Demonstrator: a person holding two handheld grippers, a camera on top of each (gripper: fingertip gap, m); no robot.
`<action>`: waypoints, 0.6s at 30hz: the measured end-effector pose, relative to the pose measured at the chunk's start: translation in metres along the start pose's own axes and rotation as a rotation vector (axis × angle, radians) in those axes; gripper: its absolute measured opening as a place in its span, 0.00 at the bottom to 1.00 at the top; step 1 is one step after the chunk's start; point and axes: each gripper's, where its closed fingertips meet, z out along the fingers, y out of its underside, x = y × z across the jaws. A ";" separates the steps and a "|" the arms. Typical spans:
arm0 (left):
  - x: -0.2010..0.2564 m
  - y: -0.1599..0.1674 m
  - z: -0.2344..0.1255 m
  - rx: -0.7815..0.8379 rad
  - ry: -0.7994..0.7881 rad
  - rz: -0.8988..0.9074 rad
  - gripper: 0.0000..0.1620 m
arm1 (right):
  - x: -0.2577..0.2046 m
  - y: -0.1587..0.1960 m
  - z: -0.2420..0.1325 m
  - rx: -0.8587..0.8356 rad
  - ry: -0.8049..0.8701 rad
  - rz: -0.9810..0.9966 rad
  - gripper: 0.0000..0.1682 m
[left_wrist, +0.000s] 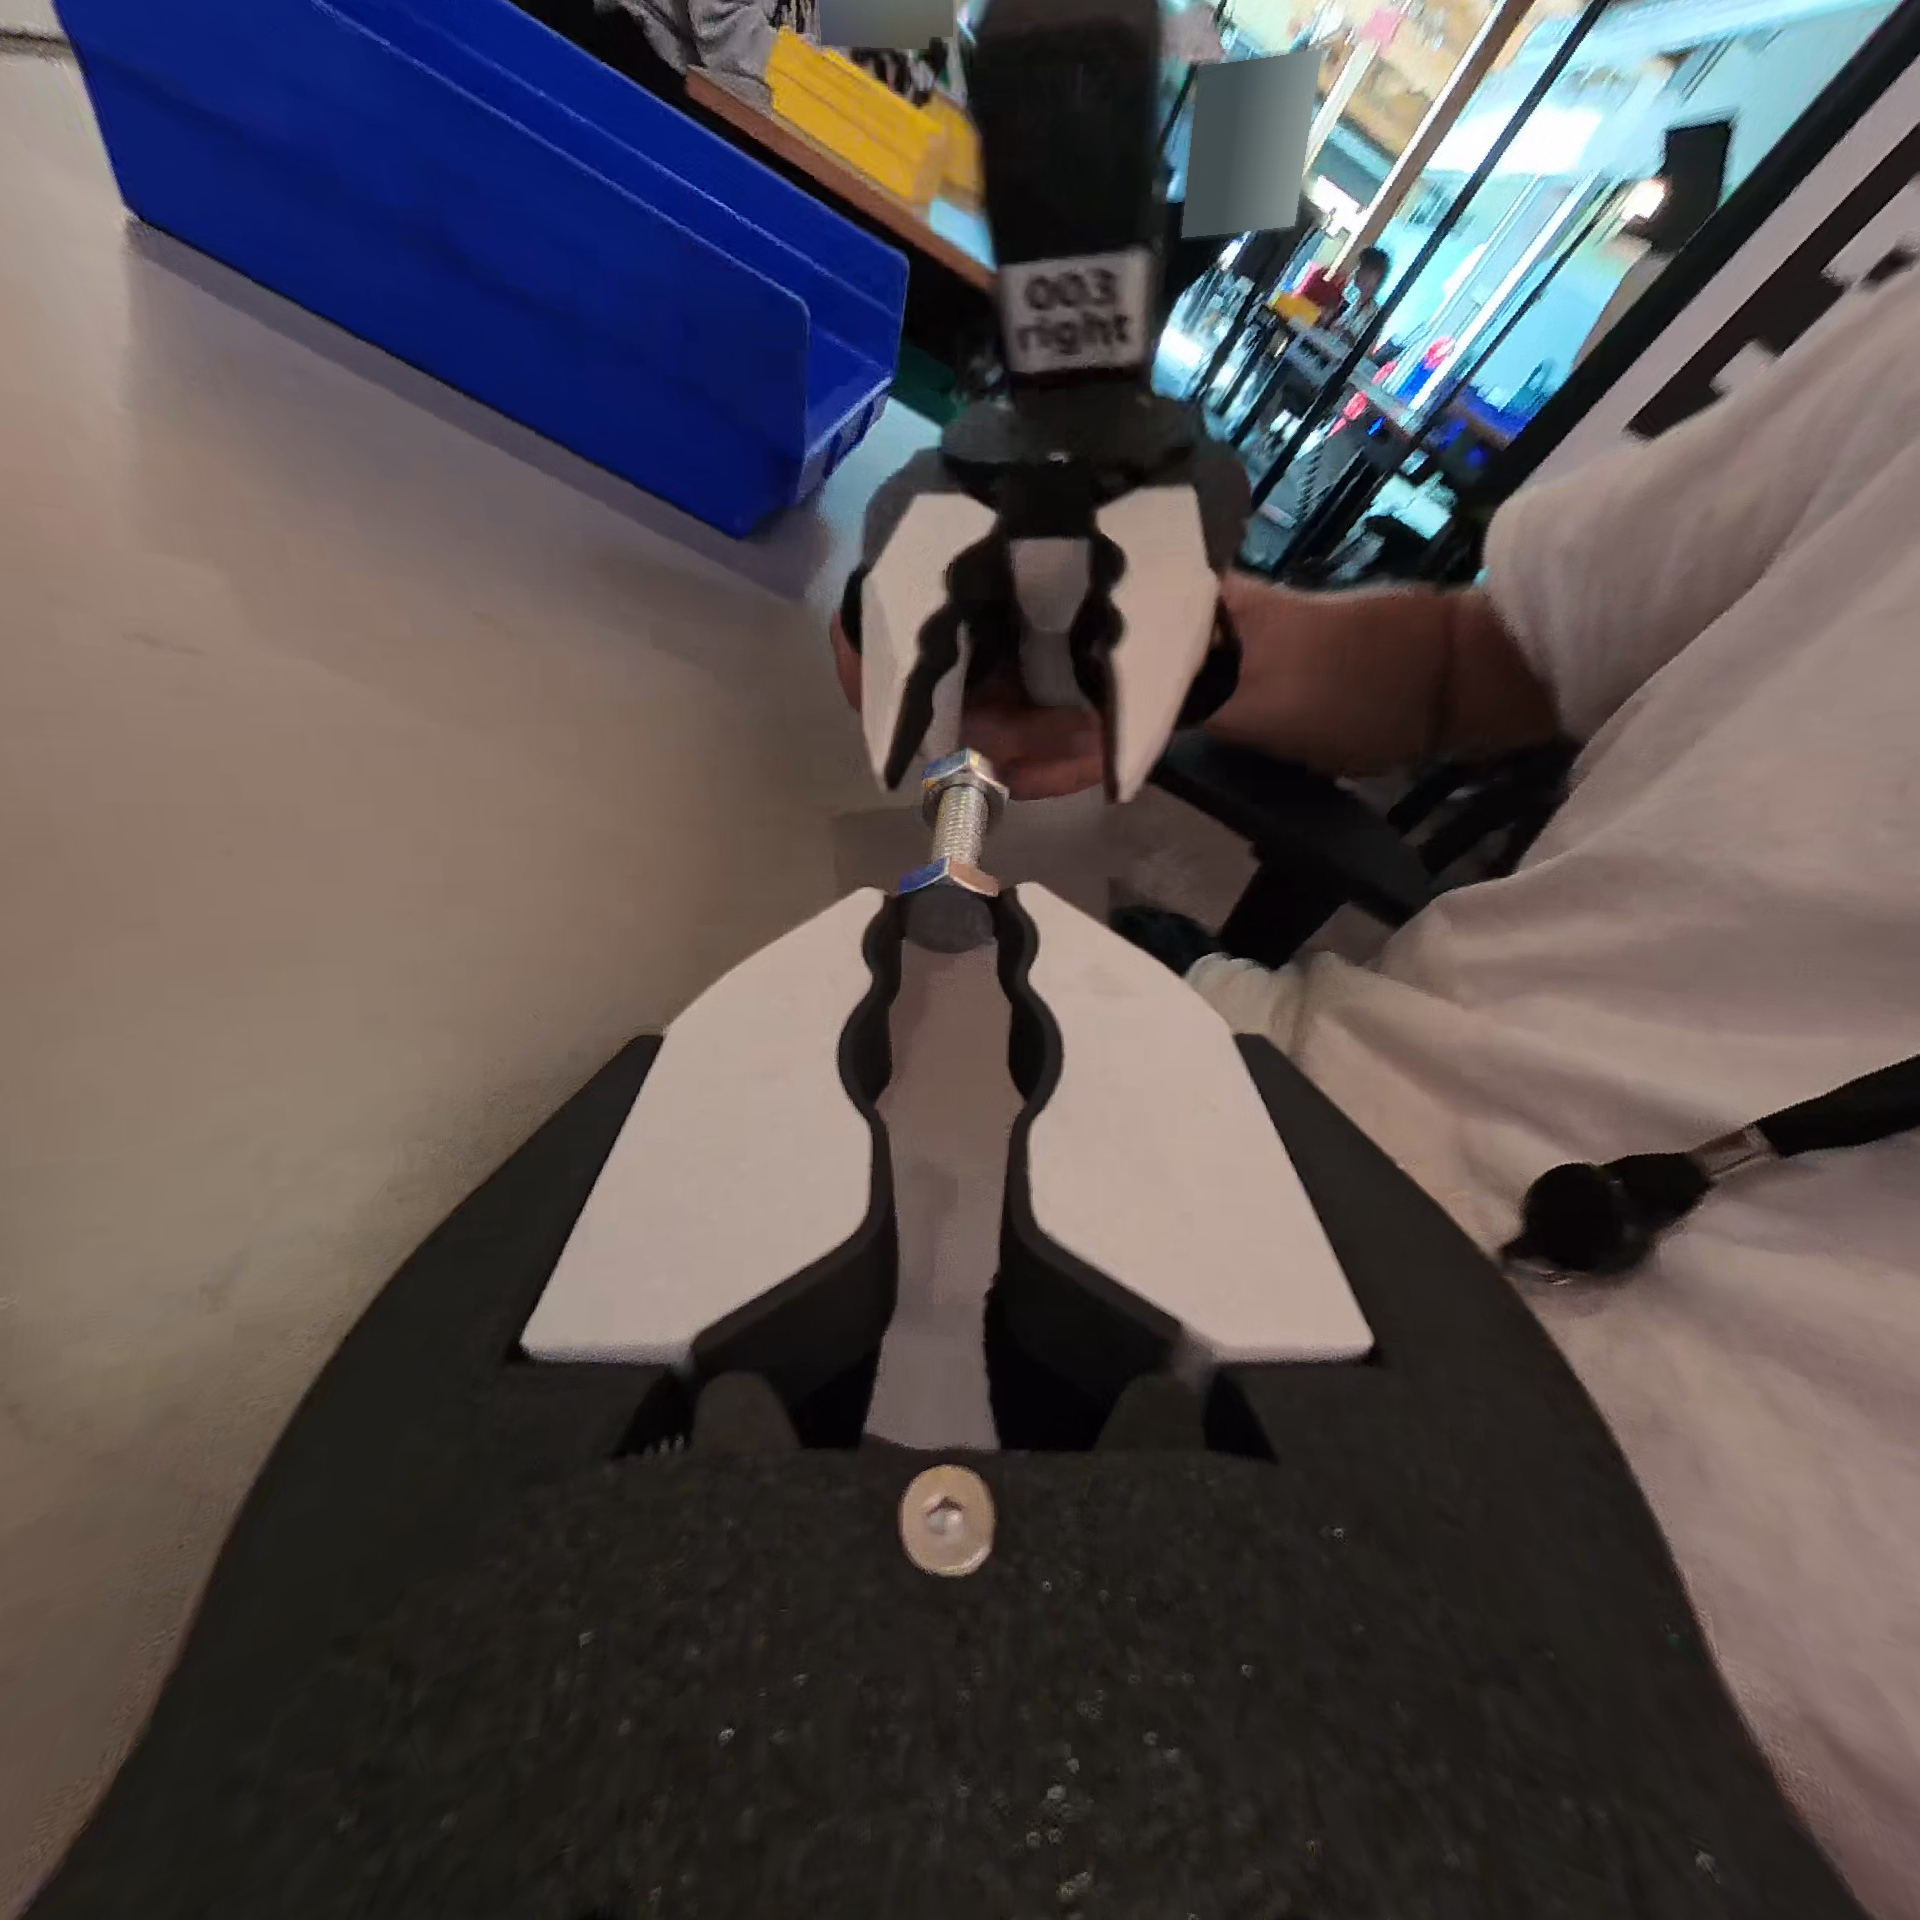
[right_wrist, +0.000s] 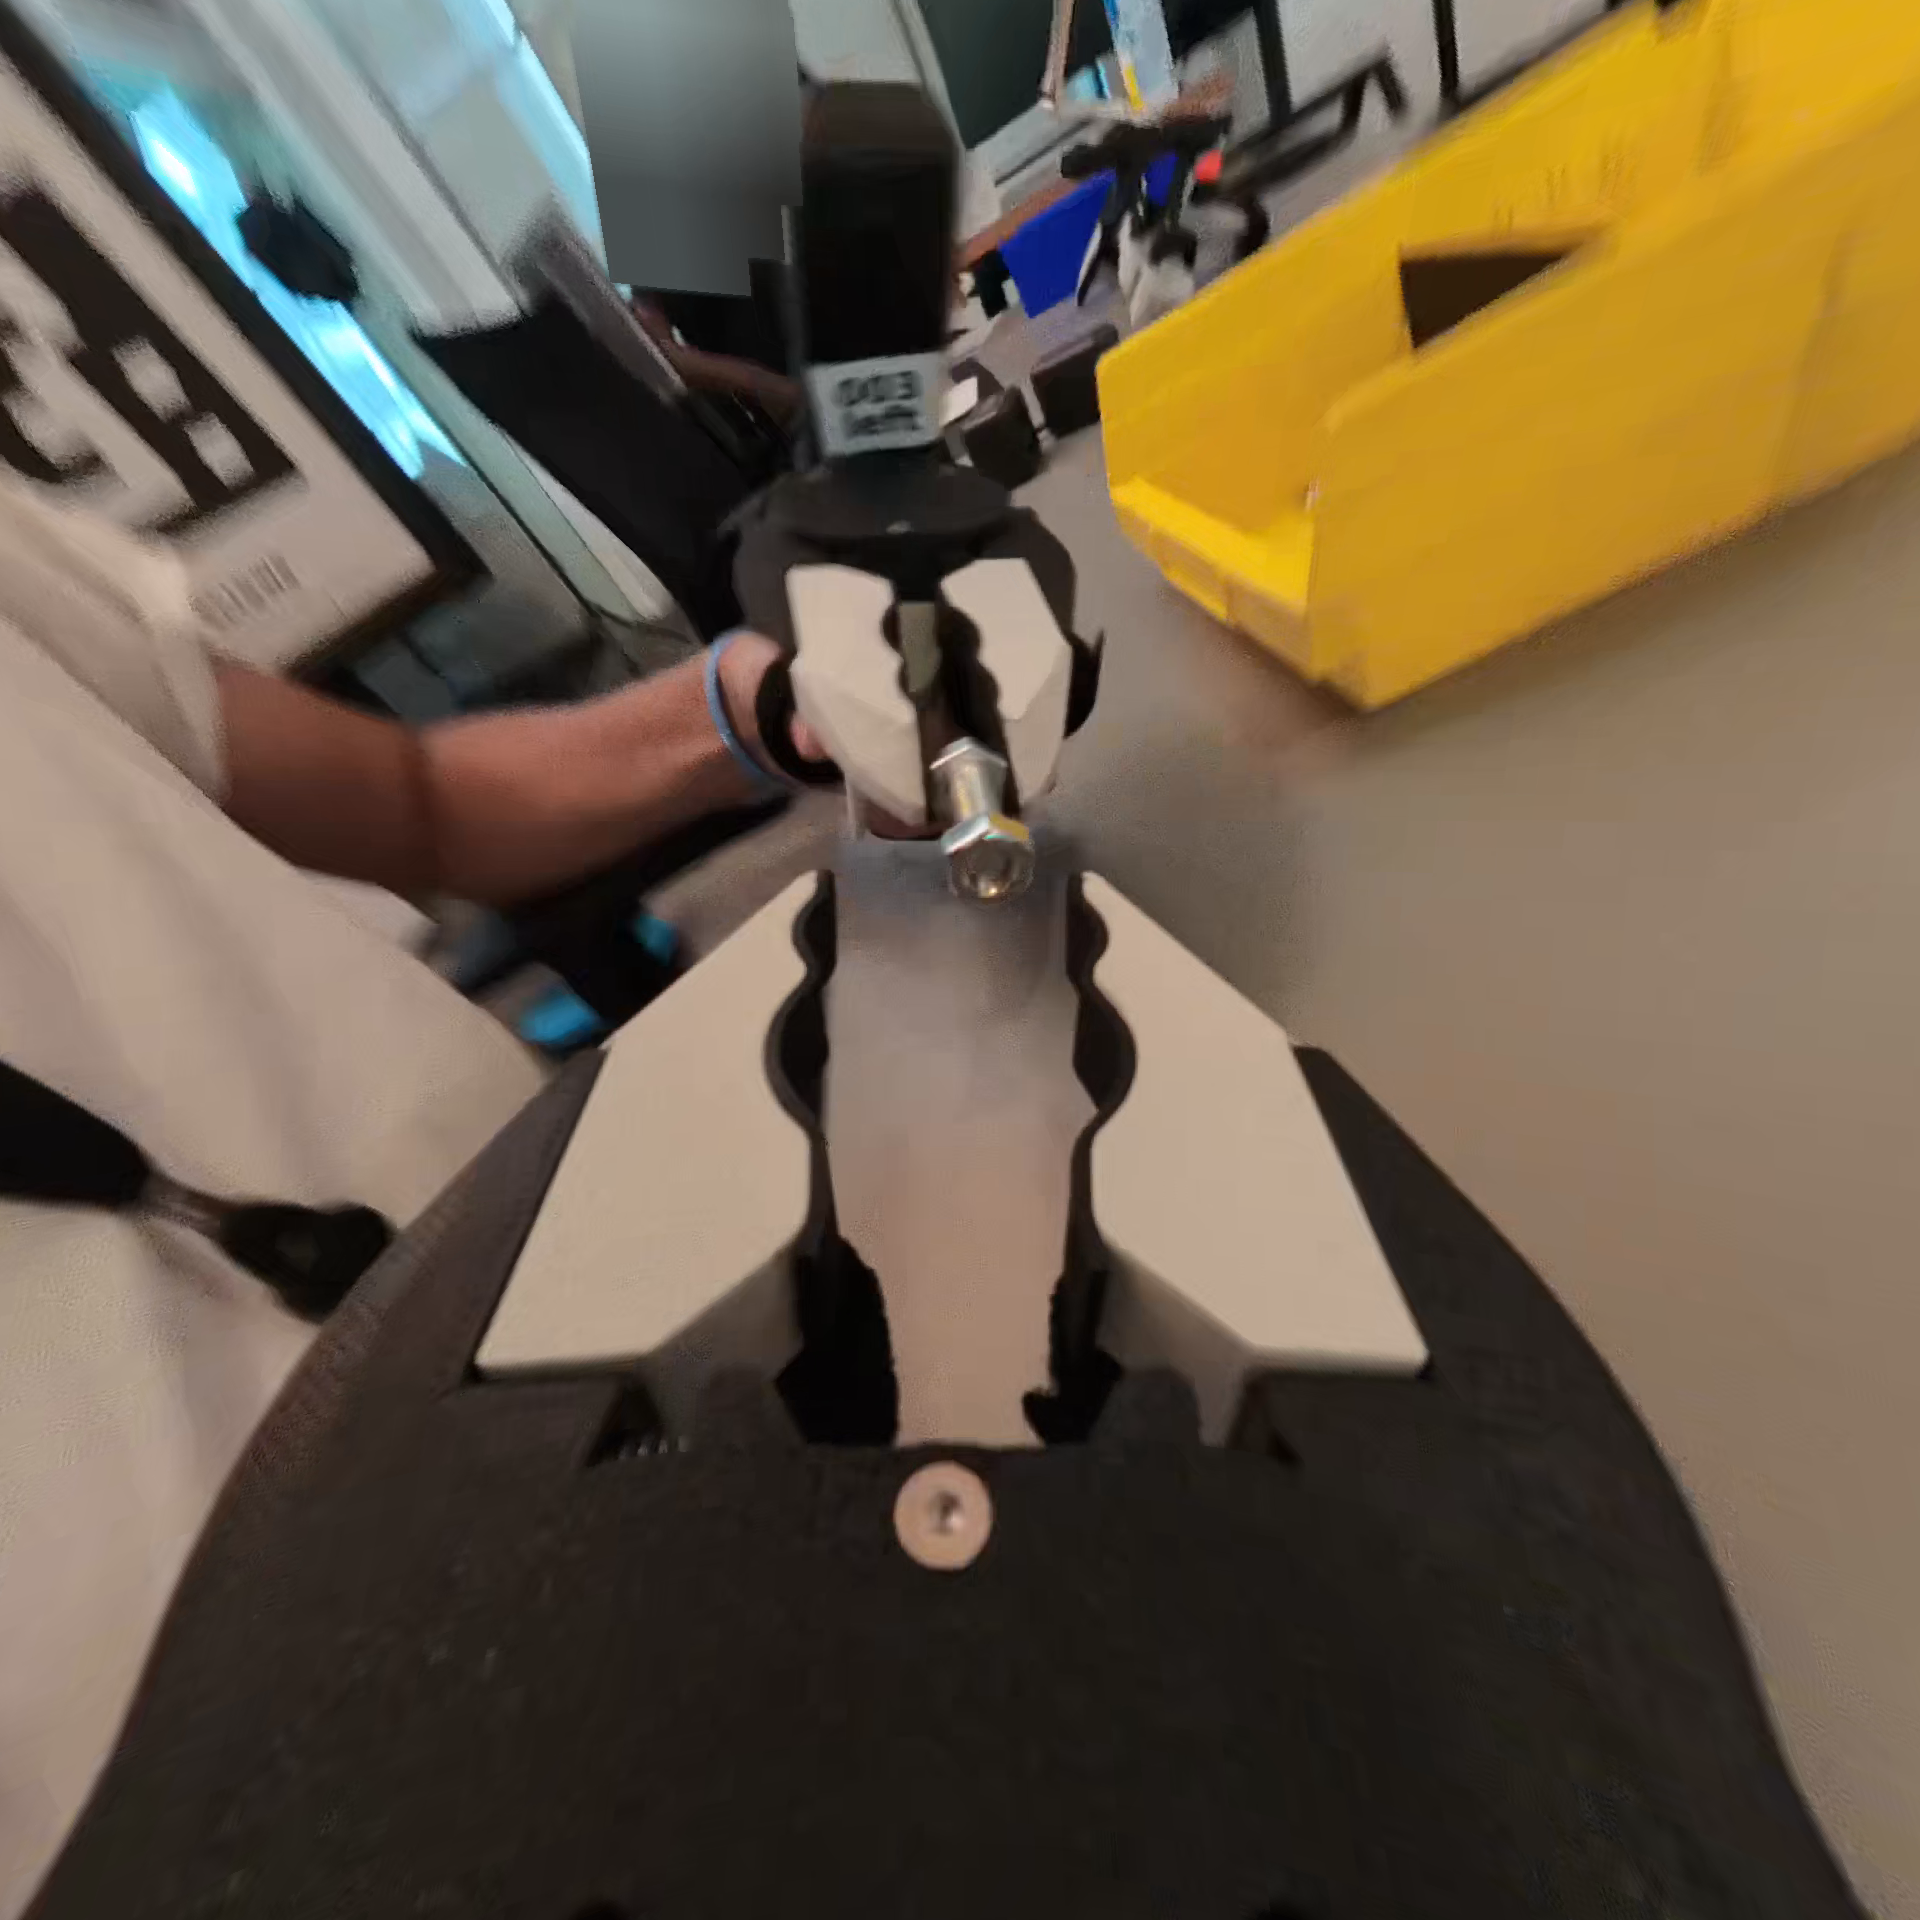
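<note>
Left gripper: jaws narrowed on the hex head of a silver bolt, held at the fingertips above the grey table; the threaded shaft points away toward the right gripper. Nut: silver, hexagonal, sitting on the far end of the shaft, just at the left fingertip of the right gripper. Right gripper: jaws parted, gripping nothing; in its own view the nut lies just beyond the fingertips, apart from both. Blue bin: on the table to the left in the left wrist view; contents hidden behind its wall. Yellow bin: on the table at right in the right wrist view, front opening dark; contents cannot be told. Person in a white shirt beside the table.
</note>
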 end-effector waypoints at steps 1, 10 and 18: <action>0.001 0.001 -0.002 0.002 0.039 -0.048 0.11 | -0.002 0.000 0.000 0.006 0.037 -0.154 0.28; 0.016 0.014 0.001 -0.061 0.203 -0.189 0.11 | -0.014 0.025 -0.003 -0.137 0.434 -1.221 0.25; 0.027 0.024 0.010 -0.115 0.240 -0.179 0.11 | -0.029 0.022 -0.002 -0.143 0.472 -1.432 0.21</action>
